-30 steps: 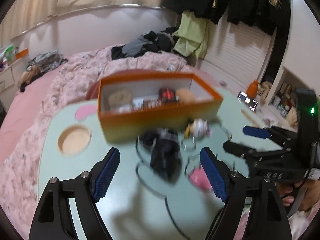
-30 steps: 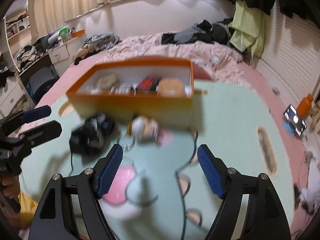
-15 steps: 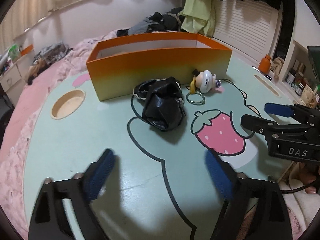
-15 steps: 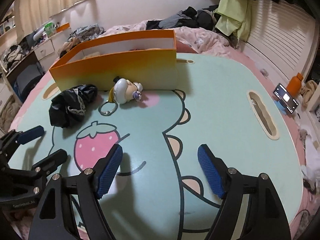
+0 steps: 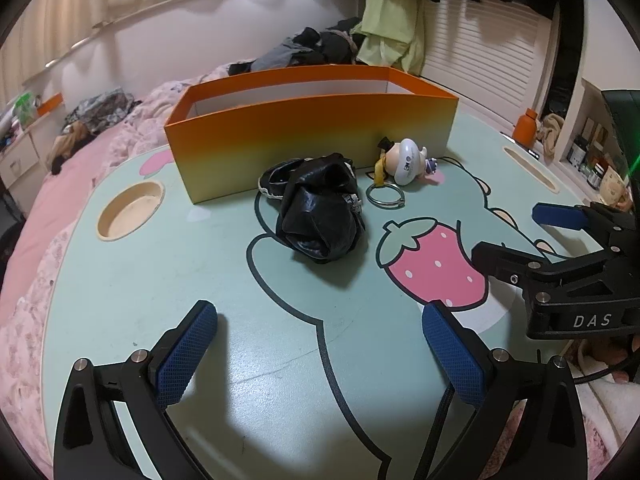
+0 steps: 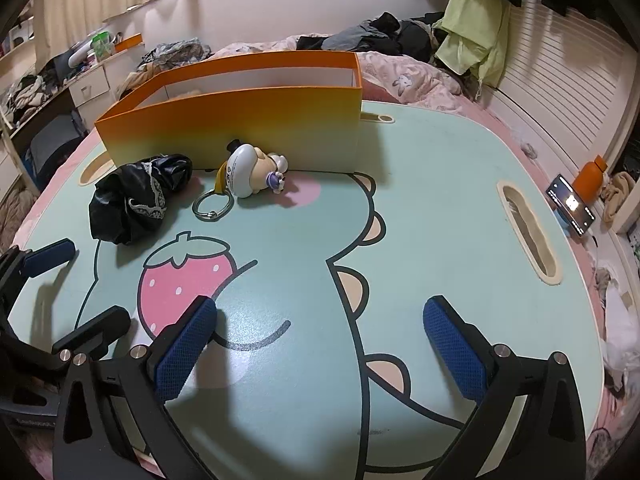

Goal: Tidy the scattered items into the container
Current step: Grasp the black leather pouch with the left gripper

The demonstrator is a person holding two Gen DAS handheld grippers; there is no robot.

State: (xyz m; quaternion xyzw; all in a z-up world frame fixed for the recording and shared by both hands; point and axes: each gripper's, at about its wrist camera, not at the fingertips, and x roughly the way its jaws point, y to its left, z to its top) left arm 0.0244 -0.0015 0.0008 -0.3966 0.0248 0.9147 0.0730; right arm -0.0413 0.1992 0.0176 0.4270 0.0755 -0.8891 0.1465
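Note:
An orange box stands at the far side of the mint cartoon table; it also shows in the right wrist view. In front of it lie a crumpled black pouch and a white figurine keychain with a metal ring. My left gripper is open and empty, low over the table's near edge. My right gripper is open and empty, also near the front edge; it shows in the left wrist view.
A round cup recess sits left of the box and a slot recess at the table's right. A pink bed with clothes lies behind. A phone and an orange bottle are on the floor at right.
Both grippers have pulled back and dropped low, from above the box to the table's near edge. The box's inside is now hidden by its front wall.

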